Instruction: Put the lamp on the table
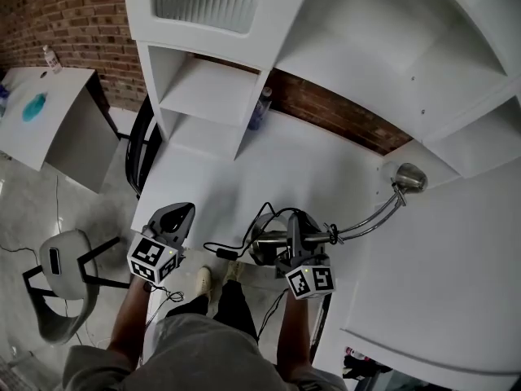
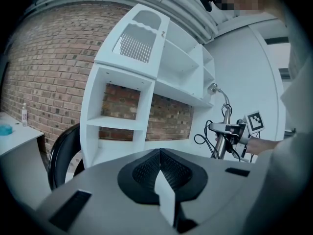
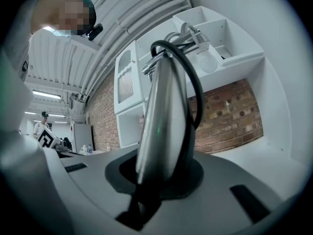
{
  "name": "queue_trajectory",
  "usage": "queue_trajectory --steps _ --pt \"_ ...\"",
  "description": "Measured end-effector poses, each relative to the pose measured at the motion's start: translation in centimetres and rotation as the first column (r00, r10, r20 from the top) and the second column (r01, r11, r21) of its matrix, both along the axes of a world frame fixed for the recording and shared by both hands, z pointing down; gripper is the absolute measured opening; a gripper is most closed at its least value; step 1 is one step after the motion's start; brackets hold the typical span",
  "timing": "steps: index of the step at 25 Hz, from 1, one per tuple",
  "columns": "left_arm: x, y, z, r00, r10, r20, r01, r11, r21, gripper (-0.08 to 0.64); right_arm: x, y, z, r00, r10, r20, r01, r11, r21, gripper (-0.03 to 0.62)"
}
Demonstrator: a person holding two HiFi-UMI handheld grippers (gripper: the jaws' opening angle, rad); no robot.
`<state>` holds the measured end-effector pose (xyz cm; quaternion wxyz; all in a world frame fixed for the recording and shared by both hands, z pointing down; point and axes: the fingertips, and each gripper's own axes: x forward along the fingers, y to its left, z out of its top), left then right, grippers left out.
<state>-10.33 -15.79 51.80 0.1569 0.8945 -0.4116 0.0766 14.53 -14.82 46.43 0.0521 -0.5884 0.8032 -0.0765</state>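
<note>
Lamp [image 1: 370, 218] of shiny metal stands upright in the grip of the right gripper [image 1: 295, 230], just at the near edge of the white table [image 1: 269, 161]. Its curved neck rises to the right and ends in a small round head close to the shelves on that side. In the right gripper view the lamp [image 3: 164, 111] fills the middle: the jaws of the right gripper [image 3: 159, 173] are pinched on its smooth metal stem, and the bare bulb [image 3: 208, 60] shows at the top. A black cord [image 1: 232, 247] loops out from the lamp's lower end to the left and hangs past the table edge. Whether the foot of the lamp touches the table I cannot tell.

Beside it, the left gripper [image 1: 181, 212] hangs apart from the lamp, over the left front corner of the table. In its own view the left gripper [image 2: 160, 153] has its jaws pressed together with nothing between them, and the lamp [image 2: 226, 126] stands off to the right.

At the back of the table stands a white shelf unit [image 1: 203, 96] against a brick wall [image 1: 73, 23]. A grey chair [image 1: 61, 279] is on the floor at the left, and a second small white table [image 1: 49, 112] stands further back.
</note>
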Motion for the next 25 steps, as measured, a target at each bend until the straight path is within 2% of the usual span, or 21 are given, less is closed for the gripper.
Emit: queue_trajectory --steps 6,14,25 --pt "0.4 -2.6 2.3 0.999 -0.045 0.015 0.046 0.999 -0.014 0.003 1.0 -3.2 2.3 0.999 -0.017 -0.042 0.016 1.000 -0.009 0.075" --pt "2.5 -5.4 5.3 0.997 -0.040 0.064 0.042 0.999 -0.032 0.003 3.9 -7.5 5.8 0.990 -0.005 -0.142 0.004 1.000 -0.003 0.075" --pt "6.7 -10.3 7.3 0.997 -0.053 0.064 0.054 0.998 -0.027 0.003 7.3 -11.7 9.9 0.989 -0.012 -0.149 0.012 1.000 -0.005 0.075"
